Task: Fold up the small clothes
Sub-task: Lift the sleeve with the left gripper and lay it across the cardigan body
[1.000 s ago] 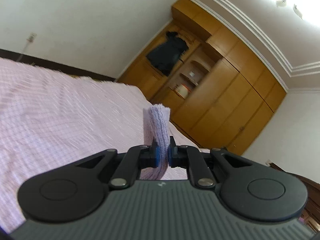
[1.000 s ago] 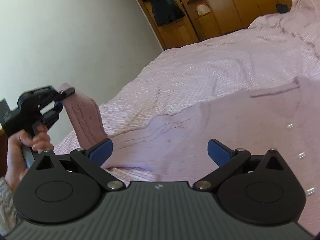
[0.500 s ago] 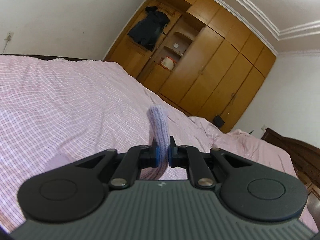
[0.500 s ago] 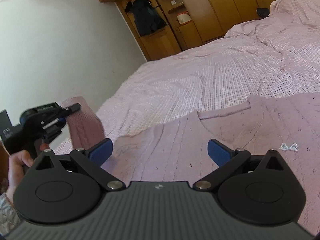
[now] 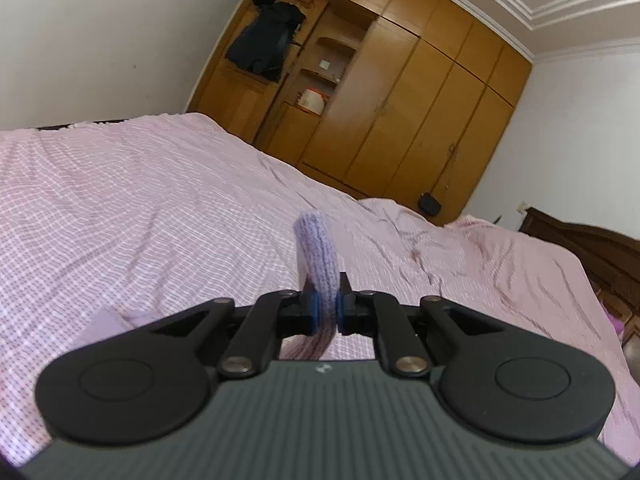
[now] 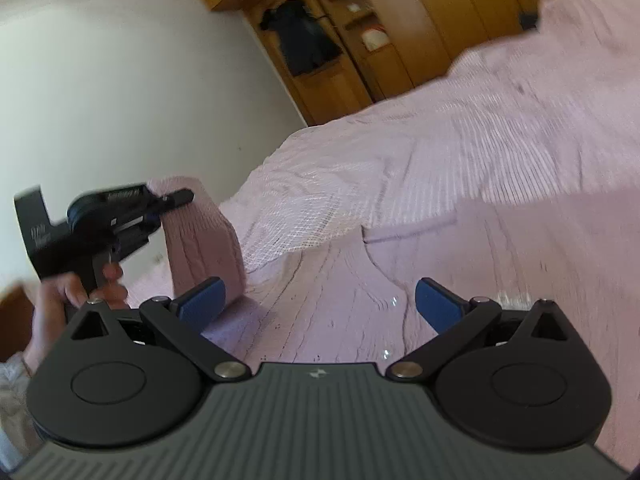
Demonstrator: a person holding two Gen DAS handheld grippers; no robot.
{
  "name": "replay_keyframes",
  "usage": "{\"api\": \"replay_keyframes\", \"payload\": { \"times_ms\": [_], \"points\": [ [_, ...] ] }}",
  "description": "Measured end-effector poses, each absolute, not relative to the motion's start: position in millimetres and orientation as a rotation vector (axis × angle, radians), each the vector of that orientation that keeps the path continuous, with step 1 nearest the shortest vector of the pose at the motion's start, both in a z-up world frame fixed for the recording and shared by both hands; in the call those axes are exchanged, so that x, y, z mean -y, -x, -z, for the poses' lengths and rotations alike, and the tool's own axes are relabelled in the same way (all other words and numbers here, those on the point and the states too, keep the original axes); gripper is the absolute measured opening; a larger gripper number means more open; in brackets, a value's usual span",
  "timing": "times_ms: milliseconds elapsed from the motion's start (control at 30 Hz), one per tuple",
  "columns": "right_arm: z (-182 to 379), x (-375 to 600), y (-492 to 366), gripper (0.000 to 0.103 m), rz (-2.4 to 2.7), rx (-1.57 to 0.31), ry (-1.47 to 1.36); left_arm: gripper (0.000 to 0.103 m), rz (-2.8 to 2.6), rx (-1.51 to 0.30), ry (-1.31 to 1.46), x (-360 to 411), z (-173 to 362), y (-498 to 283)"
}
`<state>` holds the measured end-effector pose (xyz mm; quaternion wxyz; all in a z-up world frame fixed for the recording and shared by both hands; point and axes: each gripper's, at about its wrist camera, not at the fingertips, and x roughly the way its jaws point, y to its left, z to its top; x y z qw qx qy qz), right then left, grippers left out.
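A lilac knitted sweater (image 6: 460, 280) lies spread on the pink checked bed (image 6: 400, 160). My left gripper (image 5: 325, 309) is shut on a fold of its sleeve (image 5: 318, 256), which sticks up between the pads. In the right wrist view the left gripper (image 6: 172, 200) holds that sleeve (image 6: 204, 240) lifted at the left, above the sweater's body. My right gripper (image 6: 318, 300) is open and empty, low over the sweater's middle, near small shiny buttons (image 6: 394, 301).
The bed (image 5: 160, 208) fills most of the left wrist view. A wooden wardrobe (image 5: 400, 112) with a dark jacket (image 5: 264, 36) hanging on it stands behind. A dark wooden headboard (image 5: 592, 248) is at right. A white wall (image 6: 120, 92) is at left.
My left gripper has tilted down and swung with the sleeve, bringing more bed into view. My right gripper has shifted over the sweater, and its view is blurred by motion.
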<state>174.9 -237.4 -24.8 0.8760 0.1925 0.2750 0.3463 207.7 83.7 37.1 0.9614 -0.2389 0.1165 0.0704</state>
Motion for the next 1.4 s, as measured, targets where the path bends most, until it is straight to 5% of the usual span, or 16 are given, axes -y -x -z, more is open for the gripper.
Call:
{"api": "replay_keyframes", "payload": {
  "times_ms": [1400],
  "points": [
    [26.3,373.0,-191.4,0.103,-0.493,-0.609,-0.646,0.010,0.092,-0.363,0.418,115.0,23.0,-276.9]
  ]
}}
